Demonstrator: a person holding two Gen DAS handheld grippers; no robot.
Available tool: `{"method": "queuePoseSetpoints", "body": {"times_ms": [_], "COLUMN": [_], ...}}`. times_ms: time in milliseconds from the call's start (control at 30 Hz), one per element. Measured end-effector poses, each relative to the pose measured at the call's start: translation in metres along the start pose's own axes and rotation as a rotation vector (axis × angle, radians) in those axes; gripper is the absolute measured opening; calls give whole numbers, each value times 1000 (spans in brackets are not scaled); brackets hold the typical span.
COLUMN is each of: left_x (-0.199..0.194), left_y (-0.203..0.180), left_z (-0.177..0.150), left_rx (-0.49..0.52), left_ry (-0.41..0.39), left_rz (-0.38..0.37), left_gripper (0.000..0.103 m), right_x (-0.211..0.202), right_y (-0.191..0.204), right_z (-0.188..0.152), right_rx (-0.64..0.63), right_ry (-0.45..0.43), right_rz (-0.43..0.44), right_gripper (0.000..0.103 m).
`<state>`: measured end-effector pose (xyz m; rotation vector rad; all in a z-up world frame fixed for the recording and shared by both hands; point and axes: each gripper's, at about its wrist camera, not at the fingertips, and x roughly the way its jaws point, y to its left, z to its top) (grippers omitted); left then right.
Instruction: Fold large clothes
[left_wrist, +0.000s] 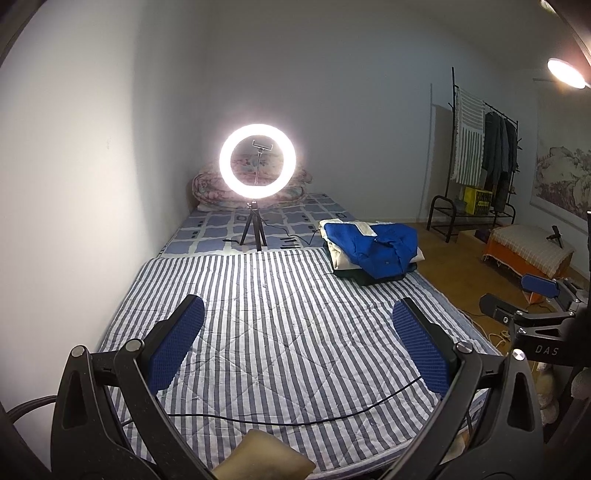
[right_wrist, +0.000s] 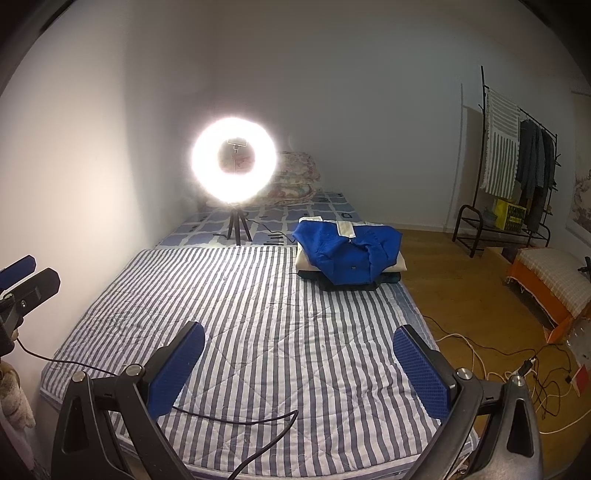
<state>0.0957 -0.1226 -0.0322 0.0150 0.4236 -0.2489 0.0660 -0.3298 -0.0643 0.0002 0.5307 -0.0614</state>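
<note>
Right now both my left gripper (left_wrist: 297, 341) and right gripper (right_wrist: 299, 365) hang spread apart, holding nothing, above the striped bed (right_wrist: 258, 314). Far off on its right edge sits the blue garment (right_wrist: 345, 251) atop a folded pile; it looks soft and floppy, so I'd pinch its near hem.

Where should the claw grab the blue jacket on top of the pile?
Probably the blue jacket's near edge, which droops over the front of the clothes pile, coming from the near side. That loose overhang gives the open right claw fabric to pinch.
</note>
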Motion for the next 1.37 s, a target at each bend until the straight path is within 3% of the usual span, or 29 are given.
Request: {"method": "queuePoseSetpoints", "body": {"times_ms": [1067, 1367], "left_x": [-1, -2], "left_y": [0, 6], "left_z": [-5, -3], "left_rx": [21, 10], "left_ry": [-6, -41], "left_rz": [29, 39], "left_gripper": [103, 103], "right_x": [2, 3], "right_y": [0, 1], "right_z": [-2, -4], "right_rx": [-8, -8], "right_ry": [3, 4], "right_rz": [0, 4], "right_gripper": [103, 103]}}
